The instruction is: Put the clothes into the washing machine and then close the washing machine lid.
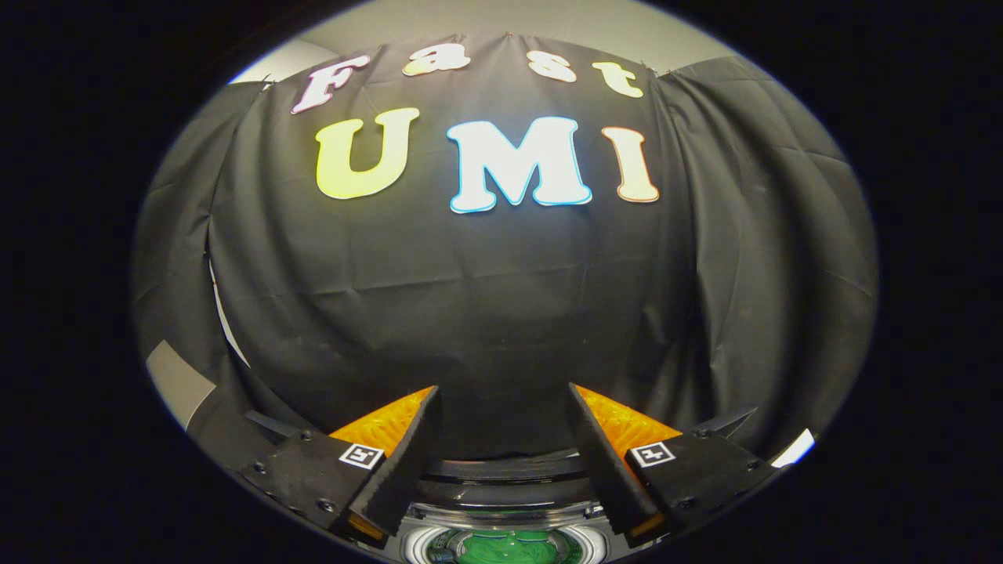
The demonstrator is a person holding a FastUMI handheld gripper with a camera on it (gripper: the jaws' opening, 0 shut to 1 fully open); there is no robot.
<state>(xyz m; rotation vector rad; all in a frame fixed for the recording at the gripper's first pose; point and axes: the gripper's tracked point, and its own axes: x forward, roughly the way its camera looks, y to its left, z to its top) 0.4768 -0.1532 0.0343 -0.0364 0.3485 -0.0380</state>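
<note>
Low between the gripper's two fingers, below their bases, lies a green bundle of clothes (505,547) inside the round opening of the washing machine (501,501). Only the upper part of the green cloth shows, so its shape and how deep it sits cannot be told. A pale ring (419,542) runs around the opening on both sides of the cloth, and just beyond it, toward the fingertips, a dark curved band (505,470) crosses the gap between the fingers; it may be the machine's raised lid or its back rim, but the view there is too cramped to say which.

The gripper (503,392) is spread wide, its fingers well apart with nothing between the tips and nothing touching them. Each finger carries a small square black-and-white marker (361,456) near its base.

Ahead of the fingers and beyond the machine hangs the booth's black cloth wall (501,313), falling in loose folds to either side. Above the cloth a strip of pale room wall (501,19) shows, and a bit of light surface appears past the left finger.
</note>
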